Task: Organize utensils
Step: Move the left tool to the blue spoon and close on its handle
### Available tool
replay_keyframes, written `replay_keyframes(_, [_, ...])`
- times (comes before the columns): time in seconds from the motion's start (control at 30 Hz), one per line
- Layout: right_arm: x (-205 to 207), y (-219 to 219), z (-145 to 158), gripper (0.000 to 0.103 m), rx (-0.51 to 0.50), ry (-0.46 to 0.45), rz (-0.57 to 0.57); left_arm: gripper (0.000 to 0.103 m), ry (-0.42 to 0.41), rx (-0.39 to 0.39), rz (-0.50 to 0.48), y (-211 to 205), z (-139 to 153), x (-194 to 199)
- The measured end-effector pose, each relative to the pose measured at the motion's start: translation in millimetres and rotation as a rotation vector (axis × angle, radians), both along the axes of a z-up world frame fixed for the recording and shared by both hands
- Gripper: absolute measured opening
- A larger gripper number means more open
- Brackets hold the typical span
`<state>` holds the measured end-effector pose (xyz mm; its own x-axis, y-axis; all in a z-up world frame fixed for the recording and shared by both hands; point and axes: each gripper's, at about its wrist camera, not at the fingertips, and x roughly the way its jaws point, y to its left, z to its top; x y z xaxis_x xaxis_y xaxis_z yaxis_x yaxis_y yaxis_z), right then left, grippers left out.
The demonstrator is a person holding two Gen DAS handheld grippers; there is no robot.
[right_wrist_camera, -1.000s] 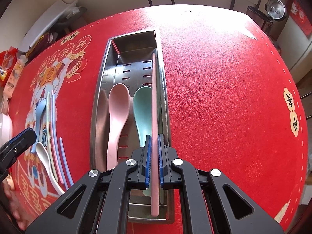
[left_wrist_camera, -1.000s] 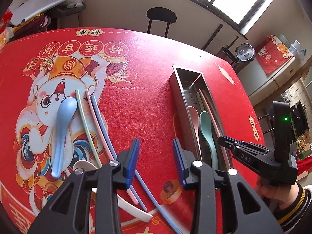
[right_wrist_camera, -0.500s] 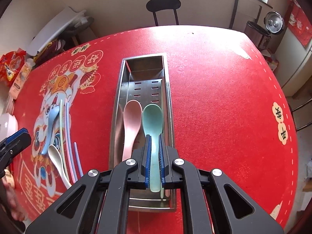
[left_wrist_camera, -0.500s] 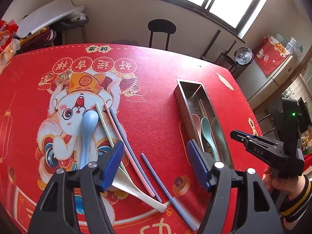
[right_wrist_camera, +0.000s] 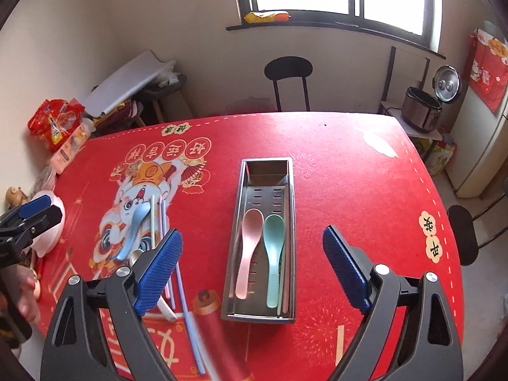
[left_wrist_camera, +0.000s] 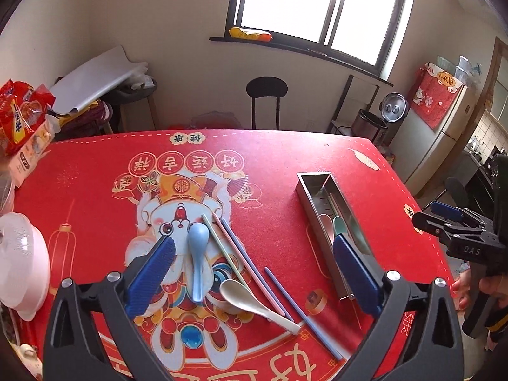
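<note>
A steel tray (right_wrist_camera: 236, 222) on the red mat holds a pink spoon (right_wrist_camera: 250, 244), a green spoon (right_wrist_camera: 273, 247) and a pink chopstick (right_wrist_camera: 286, 285) along its right wall. My right gripper (right_wrist_camera: 252, 233) hangs above the tray, its jaws opening wide with nothing between them. Left of the tray (left_wrist_camera: 317, 222) lie a blue spoon (left_wrist_camera: 197, 254), a cream spoon (left_wrist_camera: 250, 298), a green chopstick (left_wrist_camera: 222, 247), a pink chopstick (left_wrist_camera: 241, 254) and a blue chopstick (left_wrist_camera: 298, 304). My left gripper (left_wrist_camera: 253, 243) is high over these, jaws opening, empty.
A white lidded bowl (left_wrist_camera: 19, 260) and snack packets (left_wrist_camera: 22, 117) sit at the table's left edge. A black chair (left_wrist_camera: 266, 95) stands behind the far edge. A rice cooker (left_wrist_camera: 381, 117) is at the back right. A hand (left_wrist_camera: 476, 285) grips the right tool.
Both grippers rose and drew back from the table. The right one let go of the pink chopstick, which now lies in the tray. Both sets of jaws spread wide.
</note>
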<state>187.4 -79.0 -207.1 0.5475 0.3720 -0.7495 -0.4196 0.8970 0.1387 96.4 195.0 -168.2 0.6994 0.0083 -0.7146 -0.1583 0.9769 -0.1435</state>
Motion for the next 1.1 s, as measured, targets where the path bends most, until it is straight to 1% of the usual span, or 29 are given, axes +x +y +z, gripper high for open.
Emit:
replay_keyframes(0.13, [-17.0,13.0,4.6,0.087,0.012,-0.006,0.05,0.097,0.002,0.01,0.04,19.5,2.7,-17.6])
replay_keyframes(0.2, [-22.4,23.8,-0.4,0.087,0.017,0.01,0.078,0.097,0.024,-0.001,0.066,35.9,-6.1,-26.4])
replay_keyframes(0.3, [-28.2,42.3,-14.6,0.087,0.015,0.049,0.117,0.097,0.088,-0.014,0.122,63.7,-28.7,-38.8])
replay_keyframes(0.4, [-31.8,64.6,-34.4,0.087,0.002,0.094,0.157,0.097,0.149,-0.04,0.167,91.5,-58.1,-48.6])
replay_keyframes(0.5, [-33.5,83.1,-50.6,0.087,0.0,0.132,0.187,0.096,0.195,-0.066,0.187,113.9,-86.0,-55.2])
replay_keyframes(0.53, [-33.3,89.0,-55.0,0.087,-0.009,0.141,0.194,0.093,0.214,-0.086,0.196,121.6,-95.9,-54.8])
replay_keyframes(0.57, [-33.7,93.3,-59.4,0.087,-0.017,0.147,0.199,0.086,0.232,-0.109,0.202,129.0,-104.9,-52.8])
replay_keyframes(0.67, [-31.3,105.1,-69.7,0.087,-0.042,0.166,0.213,0.077,0.256,-0.189,0.229,144.8,-128.1,-44.0])
replay_keyframes(0.73, [-29.2,109.0,-74.2,0.087,-0.057,0.173,0.214,0.072,0.271,-0.228,0.251,152.0,-142.7,-35.1])
replay_keyframes(0.77, [-27.9,110.1,-75.7,0.087,-0.062,0.176,0.213,0.069,0.28,-0.245,0.254,154.1,-149.5,-30.3])
replay_keyframes(0.87, [-23.3,110.2,-81.0,0.087,-0.078,0.181,0.208,0.068,0.281,-0.284,0.234,150.4,-158.8,-17.3])
replay_keyframes(1.1, [-12.3,103.1,-93.8,0.088,-0.1,0.206,0.169,0.068,0.259,-0.295,0.105,116.9,-165.5,29.5])
